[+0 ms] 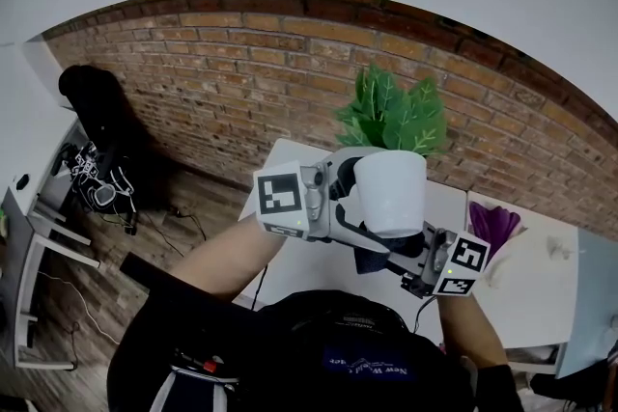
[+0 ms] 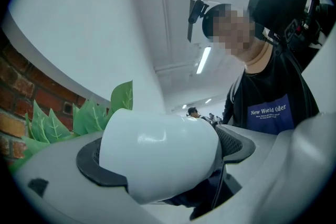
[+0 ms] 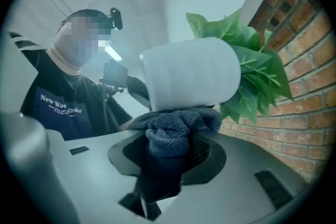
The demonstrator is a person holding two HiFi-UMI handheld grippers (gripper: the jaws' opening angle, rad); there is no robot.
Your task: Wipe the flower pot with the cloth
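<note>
A white flower pot (image 1: 390, 191) with a green leafy plant (image 1: 394, 115) is lifted off the table and tilted. My left gripper (image 1: 340, 198) is shut on the flower pot (image 2: 157, 155), its dark pads against the pot's sides. From below, my right gripper (image 1: 401, 256) is shut on a dark grey cloth (image 3: 176, 136), bunched between the jaws. The cloth (image 1: 372, 258) presses against the underside of the pot (image 3: 186, 73).
A white table (image 1: 299, 256) lies below, against a red brick wall (image 1: 222, 82). A purple item (image 1: 492, 225) and a crumpled white sheet (image 1: 526, 256) lie at the right. A black chair (image 1: 97, 130) and a grey stand (image 1: 34, 246) are at the left.
</note>
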